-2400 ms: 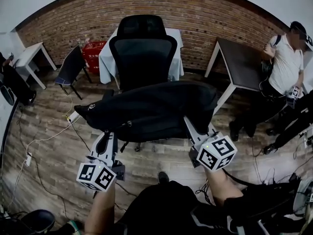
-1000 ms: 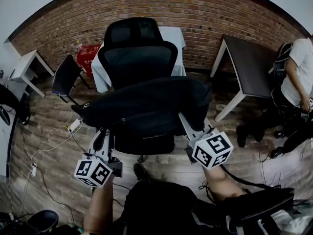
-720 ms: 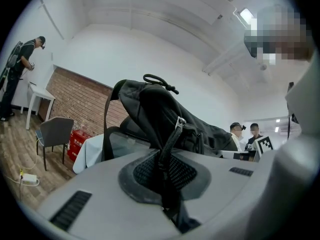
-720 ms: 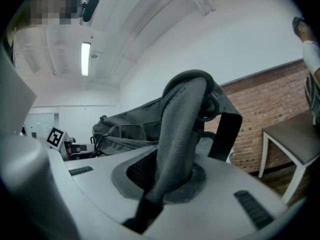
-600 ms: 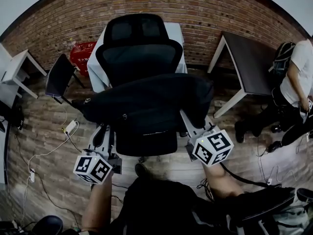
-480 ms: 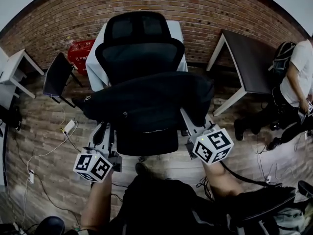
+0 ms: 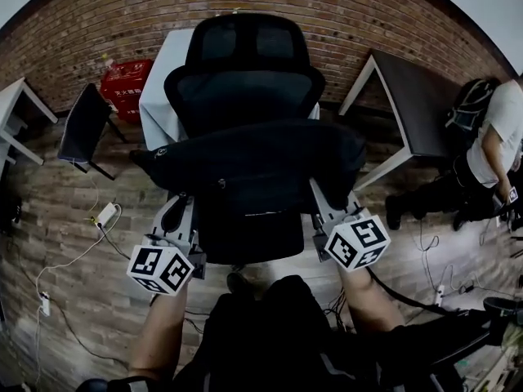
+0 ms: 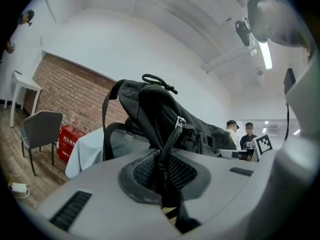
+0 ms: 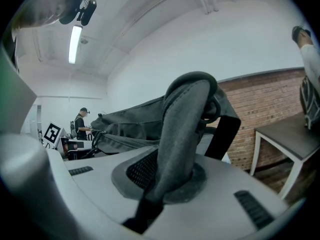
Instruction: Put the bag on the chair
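A black backpack [image 7: 253, 170] hangs level over the seat of a black mesh office chair [image 7: 245, 80]; whether it touches the seat I cannot tell. My left gripper [image 7: 178, 216] is shut on a thin black strap [image 8: 167, 149] at the bag's left underside. My right gripper [image 7: 320, 202] is shut on a padded grey strap [image 9: 180, 134] at its right end. In the left gripper view the bag [image 8: 165, 119] rises ahead with its top loop up. The chair's backrest [image 9: 230, 134] shows behind the padded strap in the right gripper view.
A dark table [image 7: 413, 104] stands at the right with a person in a white shirt [image 7: 498, 137] beside it. Behind the chair is a table under a pale cloth [image 7: 159, 80]. A red box [image 7: 122, 88] and a small dark chair [image 7: 80, 125] are at the left. Cables [image 7: 65, 251] cross the wooden floor.
The bag and both grippers have come closer over the chair seat, and the view has shifted forward over the chair. Both grips are unchanged.
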`<state>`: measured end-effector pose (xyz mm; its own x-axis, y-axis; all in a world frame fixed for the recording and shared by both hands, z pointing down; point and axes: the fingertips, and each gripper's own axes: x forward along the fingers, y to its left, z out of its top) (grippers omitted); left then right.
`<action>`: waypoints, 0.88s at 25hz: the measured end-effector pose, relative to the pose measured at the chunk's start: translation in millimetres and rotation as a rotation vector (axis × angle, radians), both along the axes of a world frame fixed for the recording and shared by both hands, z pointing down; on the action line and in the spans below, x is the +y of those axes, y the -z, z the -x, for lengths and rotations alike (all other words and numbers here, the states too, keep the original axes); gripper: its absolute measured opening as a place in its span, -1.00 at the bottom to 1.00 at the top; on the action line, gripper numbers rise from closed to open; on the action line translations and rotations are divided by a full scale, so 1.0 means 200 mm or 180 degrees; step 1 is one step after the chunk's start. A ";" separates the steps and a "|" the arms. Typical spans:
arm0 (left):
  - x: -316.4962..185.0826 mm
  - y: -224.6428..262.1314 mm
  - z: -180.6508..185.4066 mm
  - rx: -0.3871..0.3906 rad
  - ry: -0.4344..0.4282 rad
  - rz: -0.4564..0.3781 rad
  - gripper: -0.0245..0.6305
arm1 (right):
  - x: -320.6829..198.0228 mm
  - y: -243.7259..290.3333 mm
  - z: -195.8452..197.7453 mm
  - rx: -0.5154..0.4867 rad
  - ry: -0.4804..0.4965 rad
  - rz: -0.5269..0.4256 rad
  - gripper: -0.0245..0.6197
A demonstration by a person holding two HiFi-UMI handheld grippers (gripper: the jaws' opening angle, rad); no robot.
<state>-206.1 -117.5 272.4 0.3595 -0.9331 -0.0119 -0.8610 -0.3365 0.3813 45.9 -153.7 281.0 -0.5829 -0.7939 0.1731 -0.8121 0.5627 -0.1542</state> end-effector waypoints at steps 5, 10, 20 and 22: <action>-0.06 -0.09 0.05 0.0038 -0.0007 0.0076 -0.85 | -0.07 -0.09 0.05 0.0071 -0.0050 0.0111 -0.82; -0.15 -0.18 0.08 0.0001 0.0058 0.0174 -0.85 | -0.16 -0.19 0.08 0.0058 -0.0010 0.0164 -0.82; -0.29 -0.44 0.06 -0.0067 0.0204 0.0493 -0.85 | -0.33 -0.48 0.08 0.0085 0.0024 0.0328 -0.82; -0.32 -0.51 0.04 -0.0087 0.0208 0.0553 -0.85 | -0.37 -0.55 0.06 0.0088 0.0024 0.0397 -0.82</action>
<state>-214.1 -182.0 373.5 0.2960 -0.9416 0.1603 -0.8897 -0.2107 0.4050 33.4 -227.3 391.1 -0.5825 -0.7607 0.2864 -0.8128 0.5467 -0.2011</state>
